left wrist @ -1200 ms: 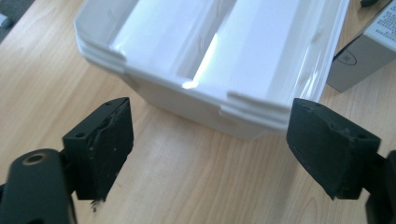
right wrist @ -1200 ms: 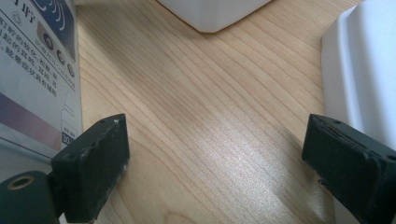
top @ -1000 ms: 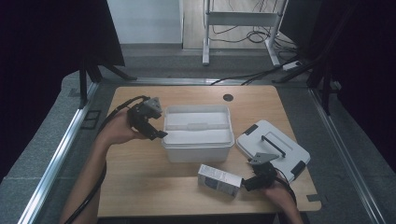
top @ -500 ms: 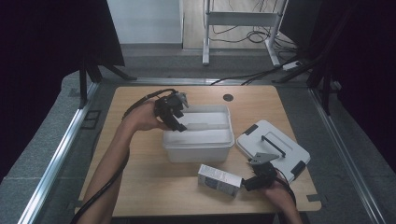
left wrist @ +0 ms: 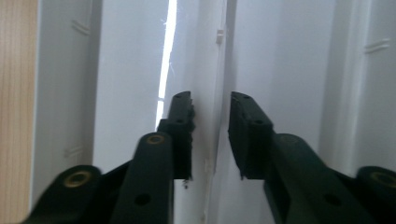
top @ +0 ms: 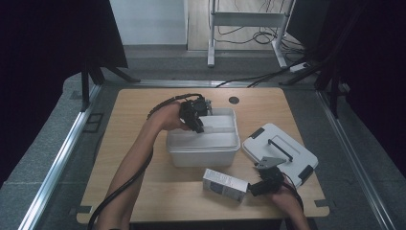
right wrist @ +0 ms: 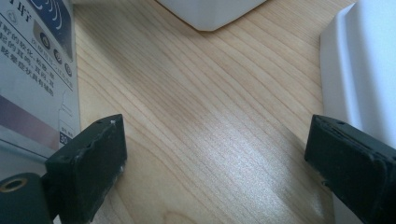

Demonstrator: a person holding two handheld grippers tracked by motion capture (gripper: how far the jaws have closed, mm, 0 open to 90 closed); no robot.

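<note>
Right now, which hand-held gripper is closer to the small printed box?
Right. The right hand-held gripper sits beside the small printed box; the left hand-held gripper is up at the white bin.

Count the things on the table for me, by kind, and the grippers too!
White bin: 1
White lid: 1
Printed box: 1
Grippers: 2, left gripper, right gripper
Total: 5

floor: grey (top: 57,143) | curtains: black (top: 52,43) | table: light wood (top: 124,110)
</note>
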